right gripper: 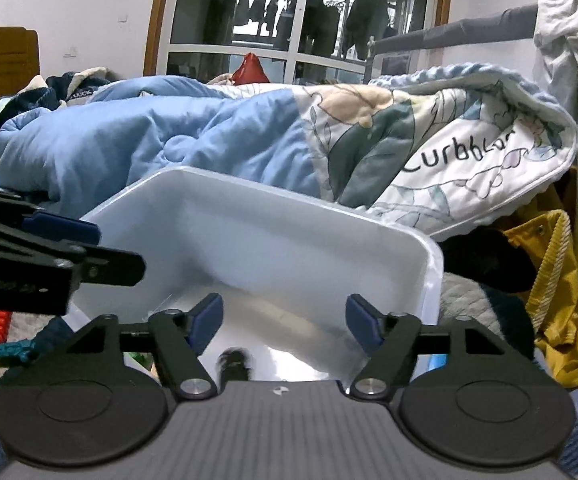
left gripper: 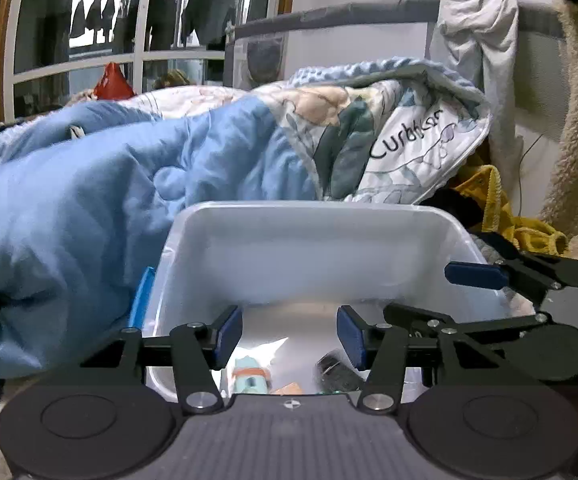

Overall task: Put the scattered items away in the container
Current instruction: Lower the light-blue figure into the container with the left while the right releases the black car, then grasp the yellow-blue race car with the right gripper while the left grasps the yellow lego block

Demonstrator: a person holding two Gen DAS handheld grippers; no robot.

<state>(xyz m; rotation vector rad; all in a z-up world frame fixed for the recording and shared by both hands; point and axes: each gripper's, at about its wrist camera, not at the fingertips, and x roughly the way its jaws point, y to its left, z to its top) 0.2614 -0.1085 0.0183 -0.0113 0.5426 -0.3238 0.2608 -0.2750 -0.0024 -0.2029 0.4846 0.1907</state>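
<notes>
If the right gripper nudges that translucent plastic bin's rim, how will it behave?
The translucent plastic bin probably slides or tips easily: it looks thin-walled, nearly empty, and sits on soft bedding. The blue quilt behind may stop it. The right gripper is open above it.

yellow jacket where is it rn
The yellow jacket lies crumpled on the bed at the right of both wrist views, just right of the white container, below the patterned quilt.
</notes>
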